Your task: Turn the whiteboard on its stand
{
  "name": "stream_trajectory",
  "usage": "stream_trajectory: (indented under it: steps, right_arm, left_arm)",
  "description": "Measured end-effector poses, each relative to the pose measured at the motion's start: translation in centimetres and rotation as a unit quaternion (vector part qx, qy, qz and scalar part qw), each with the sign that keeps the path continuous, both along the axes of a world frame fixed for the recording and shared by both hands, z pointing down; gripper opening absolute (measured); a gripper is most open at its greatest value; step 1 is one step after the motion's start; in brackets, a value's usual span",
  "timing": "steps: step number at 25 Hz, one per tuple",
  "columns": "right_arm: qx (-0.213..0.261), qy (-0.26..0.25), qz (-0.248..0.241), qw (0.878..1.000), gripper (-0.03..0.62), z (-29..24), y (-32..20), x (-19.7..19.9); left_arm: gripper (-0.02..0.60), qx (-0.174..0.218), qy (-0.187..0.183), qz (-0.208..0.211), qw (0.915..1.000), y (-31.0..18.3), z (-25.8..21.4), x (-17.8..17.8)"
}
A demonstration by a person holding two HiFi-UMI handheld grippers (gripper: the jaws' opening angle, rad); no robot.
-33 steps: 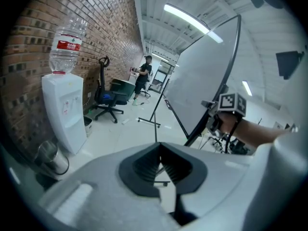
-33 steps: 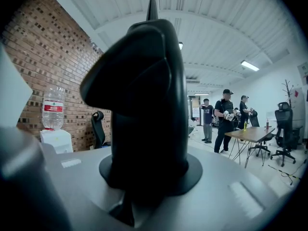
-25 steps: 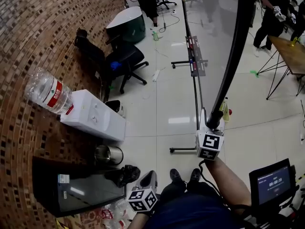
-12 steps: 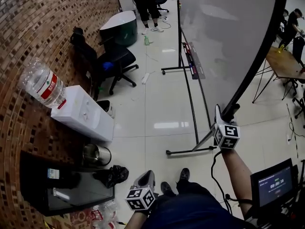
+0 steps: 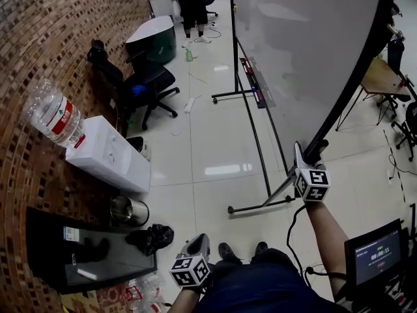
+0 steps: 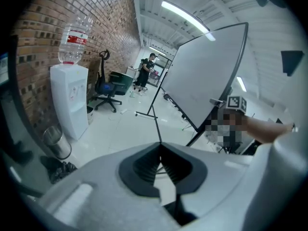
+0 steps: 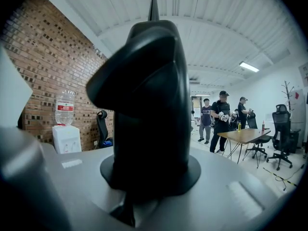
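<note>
The big whiteboard (image 5: 306,51) hangs tilted on its black wheeled stand (image 5: 257,207), its pale face turned toward me. My right gripper (image 5: 306,154) is shut on the board's black frame corner (image 7: 144,95), which fills the right gripper view; its jaws have just closed a little tighter on that frame. The left gripper (image 5: 197,245) hangs low by my body, shut with nothing in it, its fingertips meeting (image 6: 160,148). From the left gripper view the whiteboard (image 6: 202,81) leans at the right.
A water dispenser (image 5: 107,152) with its bottle (image 5: 52,116), a metal bin (image 5: 127,210) and a black bag (image 5: 151,237) line the brick wall at left. An office chair (image 5: 140,87) and a person (image 5: 189,5) are farther back. A wooden table (image 5: 381,80) stands at right.
The whiteboard has swung from nearly edge-on to showing its broad face. My right gripper moved to the right with the frame corner. The left gripper drifted slightly.
</note>
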State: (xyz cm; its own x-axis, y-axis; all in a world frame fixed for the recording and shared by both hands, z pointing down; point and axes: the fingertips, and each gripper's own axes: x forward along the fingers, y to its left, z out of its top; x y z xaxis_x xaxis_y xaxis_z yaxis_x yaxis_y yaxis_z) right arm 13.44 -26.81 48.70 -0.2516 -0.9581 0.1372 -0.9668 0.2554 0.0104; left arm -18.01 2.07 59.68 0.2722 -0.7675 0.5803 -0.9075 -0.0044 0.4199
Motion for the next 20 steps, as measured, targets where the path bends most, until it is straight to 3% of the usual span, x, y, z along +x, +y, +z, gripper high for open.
stream_trajectory:
  steps: [4, 11, 15, 20]
  right_arm:
    - [0.003, -0.001, -0.002, 1.0, 0.097, 0.1, 1.6, 0.1]
    - [0.004, 0.001, 0.0, 1.0, 0.097, 0.1, 4.9, 0.5]
    - [0.006, 0.002, 0.002, 1.0, 0.096, -0.4, 6.7, 0.7]
    - [0.006, 0.004, 0.001, 1.0, 0.095, 0.0, 9.0, 1.0]
  left_arm:
    - [0.006, 0.013, -0.019, -0.01, 0.9997, -0.2, -1.2, 1.3]
    - [0.006, 0.008, -0.021, 0.004, 0.9997, 1.9, -1.5, 8.4]
    - [0.006, -0.01, -0.027, -0.007, 0.9996, 3.4, -1.1, 8.7]
    - [0.006, 0.004, -0.026, 0.004, 0.9996, 3.3, -1.6, 9.1]
